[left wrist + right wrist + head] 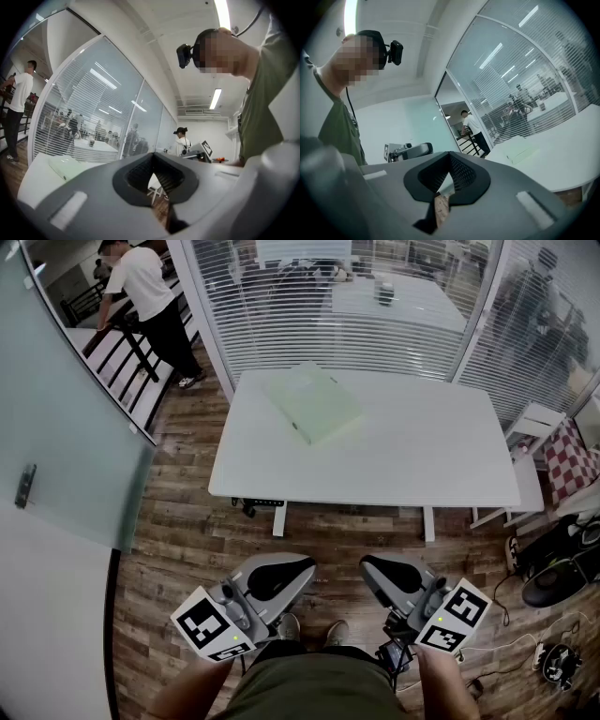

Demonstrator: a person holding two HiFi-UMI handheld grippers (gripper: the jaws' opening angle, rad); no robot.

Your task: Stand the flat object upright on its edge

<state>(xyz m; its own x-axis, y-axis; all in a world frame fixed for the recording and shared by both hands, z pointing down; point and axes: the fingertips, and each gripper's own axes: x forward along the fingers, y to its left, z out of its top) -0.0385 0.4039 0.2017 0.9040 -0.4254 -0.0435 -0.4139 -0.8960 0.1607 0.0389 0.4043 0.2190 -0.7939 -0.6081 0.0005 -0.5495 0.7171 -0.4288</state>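
**Two grippers closed and empty, flat box lying down on the desk**

Both tools are held low in front of the person's waist, over the wooden floor (178, 540) and well short of the near edge of the white desk (422, 456). The left gripper (302, 570) has its jaws pressed together with nothing between them. Its own view shows the dark ribbed pads meeting at a point. The right gripper (373, 568) is the same, jaws together and pinching nothing. The two tips angle towards each other but remain apart.

The flat green box (314, 404) lies on its broad face on the desk, in the far left part of the top. It is turned diagonally to the desk's edges, with one corner near the far edge. Nothing touches it, and both grippers are well away from it.

Beyond the far edge of the desk stands a glass wall with blinds (375, 306). A person in a white shirt (145, 292) leans on a railing past the desk's far left corner.
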